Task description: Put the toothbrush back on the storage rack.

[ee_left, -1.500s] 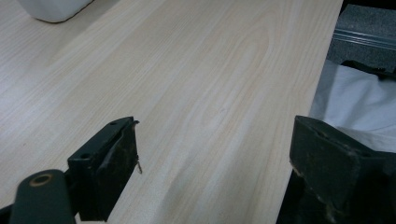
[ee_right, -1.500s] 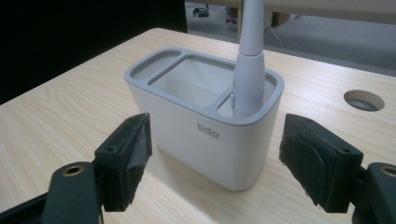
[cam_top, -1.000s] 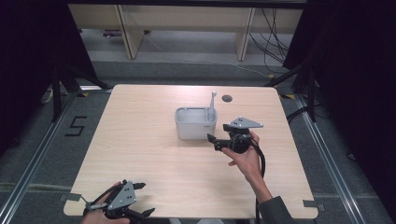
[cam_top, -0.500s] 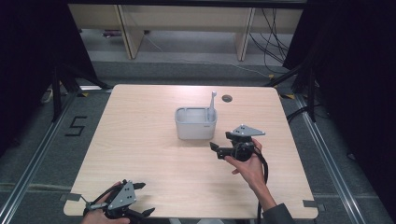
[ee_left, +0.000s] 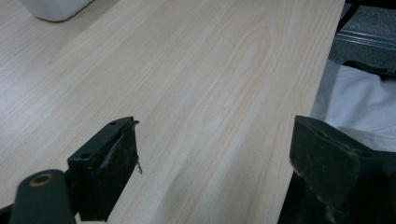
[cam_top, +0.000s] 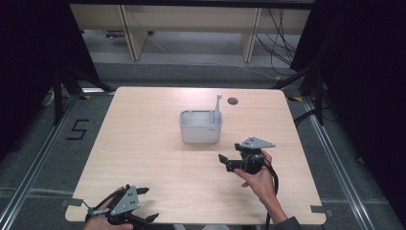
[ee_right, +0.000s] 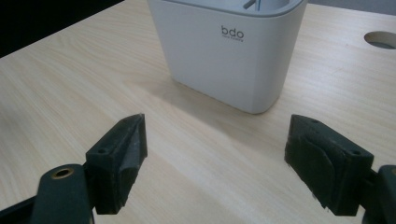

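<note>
A white rectangular holder [cam_top: 201, 126] stands at the middle of the wooden table [cam_top: 143, 143], with a white toothbrush [cam_top: 218, 106] upright in its right end. My right gripper [cam_top: 224, 162] hovers open in front of and to the right of the holder, jaws pointing left, nothing between them. In the right gripper view the holder [ee_right: 229, 46], marked "bdo", stands just ahead of the wide-spread jaws. My left gripper [cam_top: 146, 205] rests open at the table's near left edge. A corner of the holder [ee_left: 56, 7] shows far off in the left gripper view.
A round cable hole [cam_top: 232, 101] sits in the table behind the holder. Shelving legs and cables lie on the floor beyond the far edge. White cloth [ee_left: 359, 102] shows past the table's edge in the left gripper view.
My right gripper has drawn back from the holder toward the near right, away from the toothbrush. The left gripper has stayed put.
</note>
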A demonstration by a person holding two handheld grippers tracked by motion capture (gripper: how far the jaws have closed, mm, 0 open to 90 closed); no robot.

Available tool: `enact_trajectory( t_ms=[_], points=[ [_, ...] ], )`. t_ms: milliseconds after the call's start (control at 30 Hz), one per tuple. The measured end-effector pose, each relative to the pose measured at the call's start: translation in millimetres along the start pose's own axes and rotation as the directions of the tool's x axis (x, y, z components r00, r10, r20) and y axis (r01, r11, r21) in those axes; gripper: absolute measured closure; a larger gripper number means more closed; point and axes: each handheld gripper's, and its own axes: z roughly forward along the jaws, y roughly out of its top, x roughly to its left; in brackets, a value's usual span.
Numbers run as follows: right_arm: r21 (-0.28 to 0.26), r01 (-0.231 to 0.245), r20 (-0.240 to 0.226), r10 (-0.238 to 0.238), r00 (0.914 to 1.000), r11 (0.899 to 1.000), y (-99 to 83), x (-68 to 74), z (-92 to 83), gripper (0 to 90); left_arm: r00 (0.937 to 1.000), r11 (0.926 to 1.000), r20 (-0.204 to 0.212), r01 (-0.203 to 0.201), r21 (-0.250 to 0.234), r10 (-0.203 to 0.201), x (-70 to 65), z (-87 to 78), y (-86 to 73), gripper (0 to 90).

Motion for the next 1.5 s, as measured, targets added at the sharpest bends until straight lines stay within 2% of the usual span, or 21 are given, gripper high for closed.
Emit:
enact_trajectory(
  t_ms=[33,100,200,300,367,467,533,633,733,767,800,867,1000,1033,1067,1167,1200,1267,1300,1467,1500],
  points=[
    [-0.016,0.033,0.007,-0.033,0.9994,0.999,-1.0,-1.1,0.7,21.5,1.0,1.0,0.001,-0.001,0.001,0.001,-0.1,-0.1,0.0,14.7],
    [0.003,0.014,-0.003,-0.014,0.9999,1.0,-3.8,2.5,0.4,21.1,1.0,1.0,0.001,0.0,0.001,0.0,0.0,0.1,-0.1,14.7],
    [0.002,0.043,-0.013,-0.043,0.999,0.999,-5.7,3.3,-0.8,21.3,1.0,1.0,0.0,-0.001,0.001,0.001,-0.2,-0.1,0.1,14.7],
    [0.011,0.017,-0.027,-0.016,0.9995,1.0,-9.2,8.0,-1.3,21.4,1.0,1.0,-0.001,-0.001,0.001,0.001,0.1,0.0,0.1,14.7],
    [0.01,0.051,-0.02,-0.051,0.9985,0.999,-10.9,7.3,-1.5,21.3,1.0,1.0,-0.004,0.0,-0.003,0.0,-0.4,0.0,-0.1,14.7],
    [0.033,0.02,-0.029,-0.019,0.9994,0.999,-14.2,11.5,-3.7,21.3,1.0,1.0,0.0,0.003,-0.003,-0.003,-0.3,0.1,0.1,14.7],
    [0.02,0.055,-0.024,-0.055,0.9982,0.998,-15.5,10.4,-3.7,21.2,1.0,1.0,-0.004,0.002,-0.005,-0.002,-0.6,0.1,-0.1,14.7],
    [0.045,0.024,-0.025,-0.023,0.9994,0.999,-18.3,15.7,-6.6,21.1,1.0,1.0,0.0,-0.001,0.002,0.001,-0.1,-0.1,0.1,14.7],
    [0.035,0.061,-0.051,-0.059,0.997,0.998,-21.2,15.4,-4.9,21.0,1.0,1.0,0.0,-0.003,0.002,0.003,-0.3,-0.1,0.1,14.7],
    [0.037,0.027,-0.04,-0.026,0.9989,0.999,-23.0,18.7,-5.8,21.0,1.0,1.0,0.001,-0.002,0.001,0.002,-0.4,-0.1,0.0,14.7],
    [0.038,0.059,-0.037,-0.057,0.9977,0.998,-23.2,17.2,-6.3,21.0,1.0,1.0,0.0,-0.002,0.001,0.002,-0.2,0.0,0.1,14.7],
    [0.054,0.029,-0.046,-0.027,0.9986,0.998,-25.0,19.7,-7.8,21.0,1.0,1.0,-0.001,-0.001,0.001,0.001,-0.2,-0.1,0.2,14.7],
    [0.048,0.03,-0.055,-0.027,0.9981,0.998,-28.2,20.8,-8.9,20.9,1.0,1.0,0.001,-0.002,0.003,0.002,-0.3,0.2,0.1,14.7],
    [0.045,0.054,-0.061,-0.051,0.9968,0.998,-28.5,19.3,-8.5,20.8,1.0,1.0,0.001,-0.002,0.002,0.002,-0.2,0.1,0.2,14.7],
    [0.055,0.015,-0.053,-0.012,0.9985,0.998,-30.0,22.7,-10.0,20.7,1.0,1.0,0.0,-0.002,0.001,0.002,-0.3,0.0,0.1,14.7],
    [0.052,0.056,-0.049,-0.054,0.9973,0.997,-30.7,20.7,-11.3,20.0,1.0,1.0,0.0,-0.002,0.002,0.002,-0.1,0.0,0.1,14.7],
    [0.054,0.027,-0.061,-0.024,0.9978,0.998,-32.1,22.9,-11.1,19.3,1.0,1.0,-0.001,-0.001,0.001,0.001,-0.1,0.0,0.2,14.7],
    [0.054,0.062,-0.054,-0.059,0.9968,0.997,-32.7,20.7,-12.7,18.6,1.0,1.0,0.001,-0.002,0.001,0.002,-0.4,-0.1,0.1,14.7],
    [0.065,0.028,-0.056,-0.024,0.9981,0.998,-33.9,22.6,-13.8,18.0,1.0,1.0,0.001,-0.002,0.001,0.002,-0.4,0.0,0.1,14.7],
    [0.062,0.047,-0.043,-0.044,0.9981,0.997,-37.8,21.3,-16.5,16.5,1.0,1.0,0.0,-0.002,0.0,0.002,-0.4,0.0,0.1,14.7],
    [0.073,0.001,-0.057,0.004,0.9984,0.997,-39.1,24.2,-17.7,16.3,1.0,1.0,0.001,-0.002,0.002,0.002,-0.3,-0.1,0.1,14.7]
  ],
)
